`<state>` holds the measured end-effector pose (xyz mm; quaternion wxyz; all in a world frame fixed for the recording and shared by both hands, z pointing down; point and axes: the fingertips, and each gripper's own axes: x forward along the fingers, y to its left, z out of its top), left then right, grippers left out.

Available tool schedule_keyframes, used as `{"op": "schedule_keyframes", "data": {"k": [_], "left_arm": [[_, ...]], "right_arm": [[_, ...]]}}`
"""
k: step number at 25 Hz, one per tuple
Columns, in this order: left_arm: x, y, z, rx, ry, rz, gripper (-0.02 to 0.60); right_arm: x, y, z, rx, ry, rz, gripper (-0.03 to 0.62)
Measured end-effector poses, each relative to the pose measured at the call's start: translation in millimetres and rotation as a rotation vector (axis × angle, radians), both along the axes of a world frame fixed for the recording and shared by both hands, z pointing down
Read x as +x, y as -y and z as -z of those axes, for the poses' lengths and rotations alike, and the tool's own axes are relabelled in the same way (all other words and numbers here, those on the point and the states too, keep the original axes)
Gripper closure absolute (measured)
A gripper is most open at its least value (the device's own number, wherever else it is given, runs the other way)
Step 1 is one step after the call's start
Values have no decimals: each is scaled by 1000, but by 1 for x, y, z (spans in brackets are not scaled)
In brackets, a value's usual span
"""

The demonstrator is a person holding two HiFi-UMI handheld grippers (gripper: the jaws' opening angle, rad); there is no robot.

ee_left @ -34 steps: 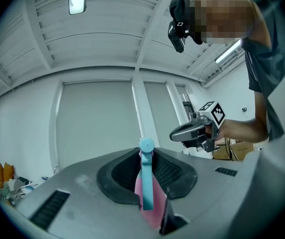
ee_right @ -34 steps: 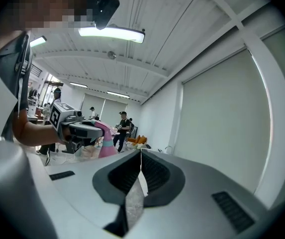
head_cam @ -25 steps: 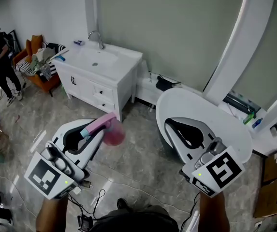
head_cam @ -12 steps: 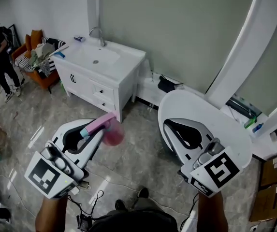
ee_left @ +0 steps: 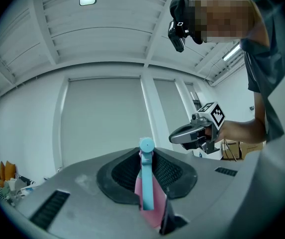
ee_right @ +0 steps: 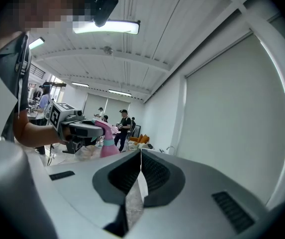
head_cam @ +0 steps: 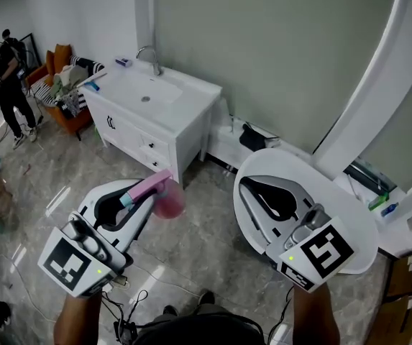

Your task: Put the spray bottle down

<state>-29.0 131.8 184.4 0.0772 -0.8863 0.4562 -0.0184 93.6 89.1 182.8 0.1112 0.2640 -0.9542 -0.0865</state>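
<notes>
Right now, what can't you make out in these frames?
- Spray bottle: in the head view the left claw covers its middle and its base looks blurred. In the left gripper view the jaws hide its lower body.
- Small things on the vanity: head view, too small to identify.
- Green and blue items on the right ledge: head view, too small.
- Cardboard box: head view, cut off by the right edge.

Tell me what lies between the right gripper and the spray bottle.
Only bare marble floor, seen in the head view: the spray bottle in the left gripper and the right gripper stand apart.
</notes>
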Motion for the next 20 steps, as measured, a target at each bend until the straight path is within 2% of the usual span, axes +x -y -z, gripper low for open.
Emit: {"op": "schedule_keyframes", "data": {"k": [3, 13, 16, 20], "left_arm": [[9, 19, 2, 1, 2, 18, 522], [0, 28, -18, 9, -1, 38, 522], [-7, 37, -24, 18, -5, 19, 523], [-30, 73, -11, 4, -8, -17, 522]], "right_arm": [[8, 20, 1, -2, 1, 19, 585], [3, 36, -25, -10, -8, 25, 585], [-4, 44, -31, -9, -12, 7, 585], [-26, 70, -18, -18, -17, -18, 585]]}}
